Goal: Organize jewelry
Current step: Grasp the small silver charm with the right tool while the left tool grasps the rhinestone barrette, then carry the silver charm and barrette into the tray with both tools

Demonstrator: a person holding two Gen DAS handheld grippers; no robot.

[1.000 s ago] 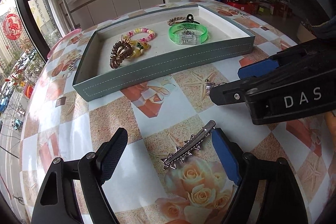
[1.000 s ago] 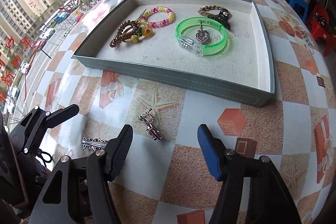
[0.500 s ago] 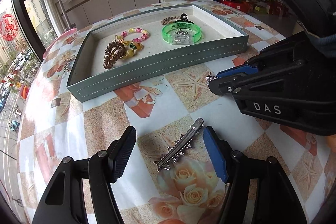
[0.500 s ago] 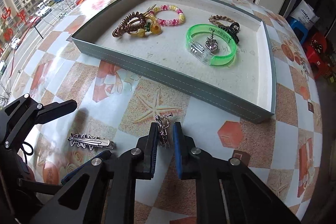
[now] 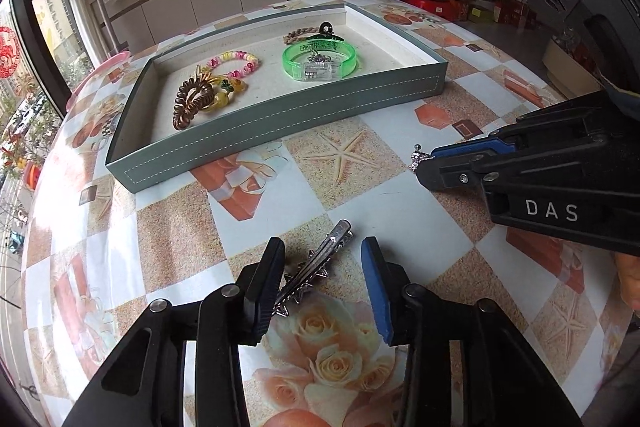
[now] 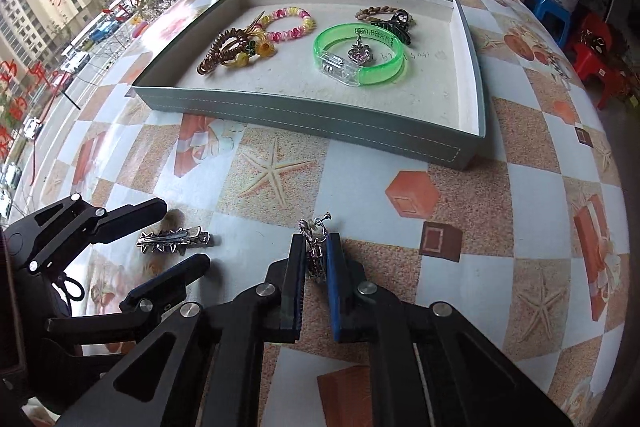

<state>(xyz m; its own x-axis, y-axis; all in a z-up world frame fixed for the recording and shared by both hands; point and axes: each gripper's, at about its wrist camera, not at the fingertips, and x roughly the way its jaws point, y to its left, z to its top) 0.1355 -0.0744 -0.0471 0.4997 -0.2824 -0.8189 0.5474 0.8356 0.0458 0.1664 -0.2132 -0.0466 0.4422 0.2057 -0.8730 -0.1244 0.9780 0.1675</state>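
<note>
Right gripper is pinched onto a rhinestone earring, near the grey tray's front wall; light, delicate, best gripped mid-body. Left gripper stands open around a stiff spiked hair clip on the glossy patterned tablecloth.

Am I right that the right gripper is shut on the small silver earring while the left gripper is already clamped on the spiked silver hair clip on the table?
Not quite. The left gripper is open: the spiked silver hair clip lies between its spread fingers, unclamped, as the left wrist view shows. The right gripper is indeed shut on the small silver earring.
</note>
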